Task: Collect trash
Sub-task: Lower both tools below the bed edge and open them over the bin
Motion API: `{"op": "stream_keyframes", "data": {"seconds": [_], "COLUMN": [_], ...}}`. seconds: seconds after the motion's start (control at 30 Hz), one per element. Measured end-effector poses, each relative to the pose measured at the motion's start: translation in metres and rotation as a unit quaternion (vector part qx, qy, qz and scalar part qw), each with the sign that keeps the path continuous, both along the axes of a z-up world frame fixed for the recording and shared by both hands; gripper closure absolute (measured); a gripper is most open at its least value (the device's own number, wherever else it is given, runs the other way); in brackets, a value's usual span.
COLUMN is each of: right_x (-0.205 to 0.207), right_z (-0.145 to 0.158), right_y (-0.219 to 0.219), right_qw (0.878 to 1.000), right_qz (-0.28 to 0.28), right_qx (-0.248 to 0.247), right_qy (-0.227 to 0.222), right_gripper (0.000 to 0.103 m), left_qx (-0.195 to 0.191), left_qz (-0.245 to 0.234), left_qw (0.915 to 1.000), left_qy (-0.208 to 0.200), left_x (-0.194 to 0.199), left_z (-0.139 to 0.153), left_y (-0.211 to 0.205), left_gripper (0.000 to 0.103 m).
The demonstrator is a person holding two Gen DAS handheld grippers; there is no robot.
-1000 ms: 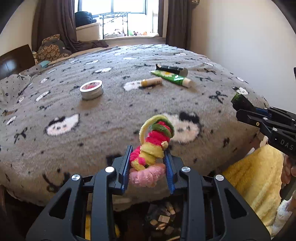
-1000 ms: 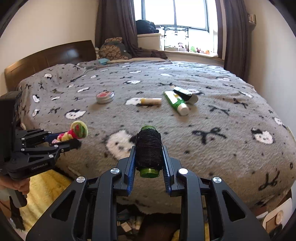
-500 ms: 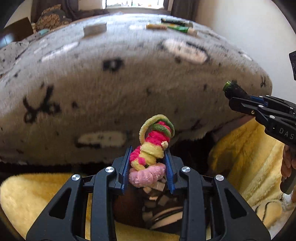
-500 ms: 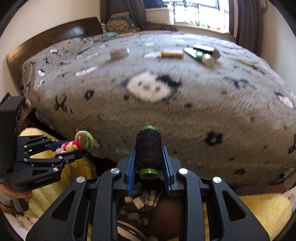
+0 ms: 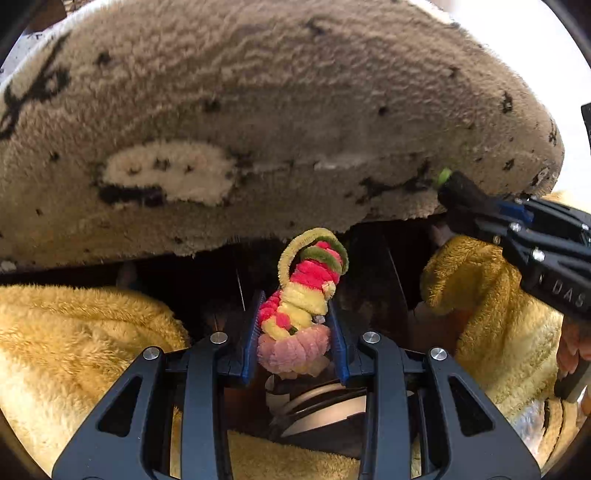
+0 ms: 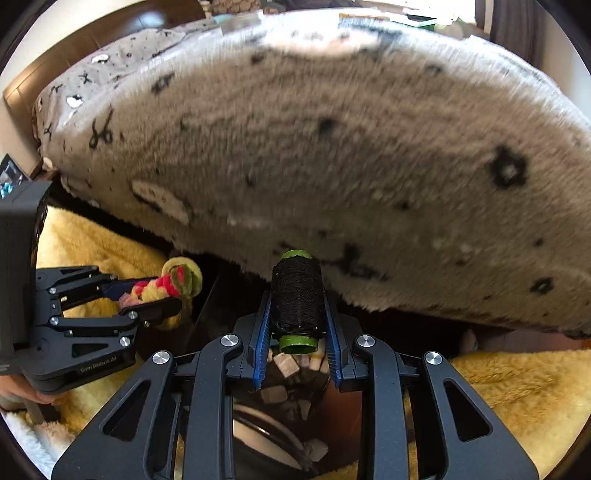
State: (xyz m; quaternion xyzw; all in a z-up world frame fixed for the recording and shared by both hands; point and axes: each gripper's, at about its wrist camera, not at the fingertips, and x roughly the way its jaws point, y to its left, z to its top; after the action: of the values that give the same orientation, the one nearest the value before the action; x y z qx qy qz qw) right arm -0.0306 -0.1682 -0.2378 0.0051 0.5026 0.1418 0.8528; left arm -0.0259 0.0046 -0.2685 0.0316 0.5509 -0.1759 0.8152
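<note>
My left gripper (image 5: 295,314) is shut on a twisted pipe-cleaner bundle (image 5: 303,295) of pink, red, yellow and green; it also shows in the right wrist view (image 6: 166,286). My right gripper (image 6: 297,321) is shut on a black thread spool (image 6: 297,299) with green ends; its tip shows in the left wrist view (image 5: 448,181). Both grippers hang below the bed's edge over a dark bin (image 6: 291,373) holding small pale scraps and a pale round piece (image 5: 325,406).
The grey patterned bed blanket (image 5: 277,110) bulges overhead and fills the upper view (image 6: 332,147). Yellow fleece fabric (image 5: 74,350) lies on both sides of the bin (image 6: 517,387). A wooden headboard (image 6: 110,26) is at far left.
Both grippers have dropped from above the bed to below its front edge and tilted down over the bin. Each still holds its item.
</note>
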Motion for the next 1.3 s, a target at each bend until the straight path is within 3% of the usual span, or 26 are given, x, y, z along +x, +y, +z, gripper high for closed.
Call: {"op": "stream_keyframes", "data": {"seconds": [0.5, 0.77, 0.87, 1.0, 1.13, 1.3], "right_x": [0.015, 0.017, 0.017, 0.018, 0.019, 0.019], "right_z": [-0.042, -0.050, -0.050, -0.044, -0.036, -0.020], "right_y": [-0.001, 0.005, 0.002, -0.004, -0.011, -0.023], "right_qw": [0.997, 0.996, 0.997, 0.997, 0.997, 0.998], "right_qz": [0.008, 0.011, 0.006, -0.004, -0.015, -0.034], "right_qx": [0.038, 0.036, 0.037, 0.039, 0.042, 0.045], "right_qy": [0.071, 0.077, 0.074, 0.070, 0.062, 0.041], "right_gripper": [0.076, 0.075, 0.074, 0.061, 0.049, 0.020], "left_qx": [-0.007, -0.010, -0.007, -0.002, 0.001, 0.004], "left_qz": [-0.017, -0.021, -0.019, -0.019, -0.015, -0.006], "left_qw": [0.9987, 0.9975, 0.9975, 0.9981, 0.9984, 0.9989], "left_qy": [0.048, 0.067, 0.068, 0.059, 0.055, 0.046], "left_x": [0.009, 0.011, 0.010, 0.009, 0.009, 0.010], "left_z": [-0.040, -0.050, -0.049, -0.043, -0.039, -0.034], "left_y": [-0.014, -0.014, -0.012, -0.013, -0.012, -0.009], "left_gripper": [0.072, 0.070, 0.063, 0.053, 0.048, 0.038]}}
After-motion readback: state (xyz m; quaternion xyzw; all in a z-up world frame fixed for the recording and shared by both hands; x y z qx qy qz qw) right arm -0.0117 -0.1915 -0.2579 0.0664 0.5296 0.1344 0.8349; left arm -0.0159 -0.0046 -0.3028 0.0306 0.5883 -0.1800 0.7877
